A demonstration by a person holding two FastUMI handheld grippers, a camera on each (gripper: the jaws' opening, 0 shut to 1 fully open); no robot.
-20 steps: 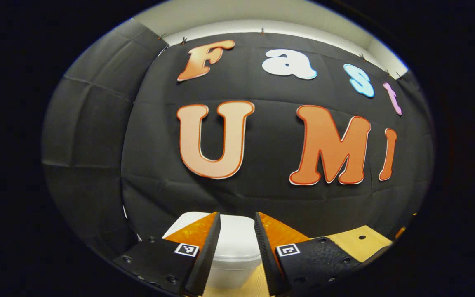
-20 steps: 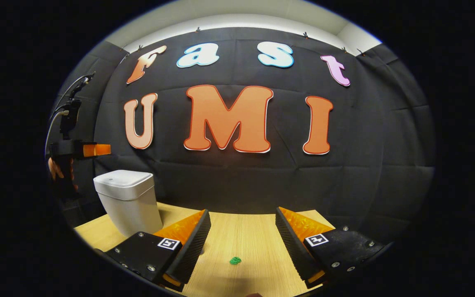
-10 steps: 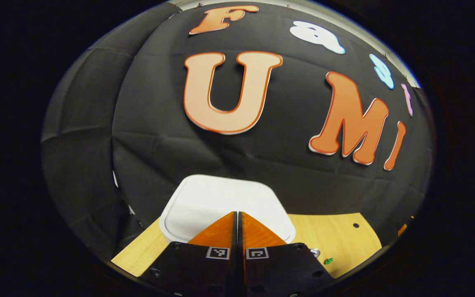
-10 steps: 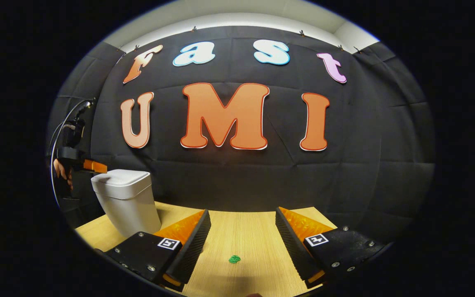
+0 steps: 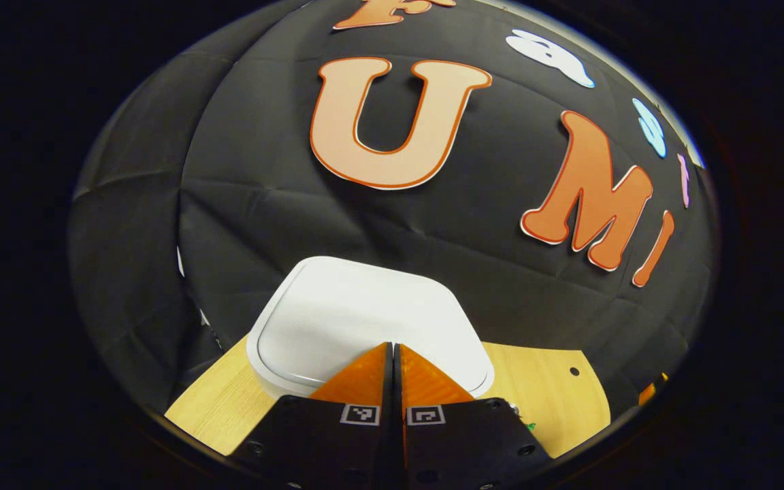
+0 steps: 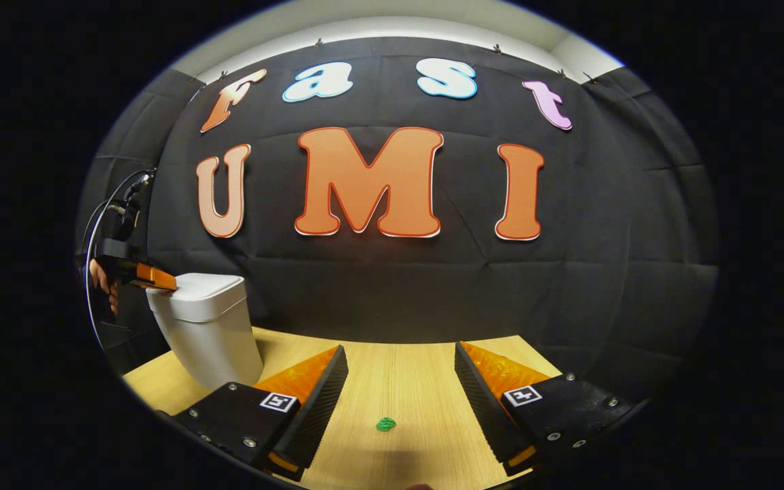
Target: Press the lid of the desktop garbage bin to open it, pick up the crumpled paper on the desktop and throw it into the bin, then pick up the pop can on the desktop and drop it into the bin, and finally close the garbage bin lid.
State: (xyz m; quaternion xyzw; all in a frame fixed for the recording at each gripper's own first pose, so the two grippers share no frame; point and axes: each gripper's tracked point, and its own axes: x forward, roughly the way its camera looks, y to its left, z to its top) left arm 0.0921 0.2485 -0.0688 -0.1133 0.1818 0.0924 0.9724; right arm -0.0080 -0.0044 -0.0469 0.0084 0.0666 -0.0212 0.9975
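1. Left tool (image 5: 393,350): fingers pressed together, nothing between them. Tips sit over the near edge of the bin lid (image 5: 358,320); contact w/ lid can't be confirmed from the left gripper view.
2. In the right gripper view the same left tool (image 6: 160,279) reaches in from the side, tilted down, tip at the lid's (image 6: 205,287) edge, a hand (image 6: 101,280) behind it on the grip.
3. Bin (image 6: 208,333): white, upright, lid down flat. Stands at the bench's (image 6: 405,381) back-left corner, close to the black cloth wall.
4. Right tool (image 6: 399,381): fingers spread wide, holding nothing, hovering above the bench mid area, well apart from the bin.
5. Small green scrap (image 6: 385,425) lies on the bench between the right tool's fingers, touching neither. Can't tell what it is; too small.
6. Left gripper view also shows a bit of green (image 5: 529,427) on the bench just right of the bin, partly behind the tool body.
7. Bench surface is light wood w/ a small dark hole (image 5: 573,371) near the right edge in the left gripper view.
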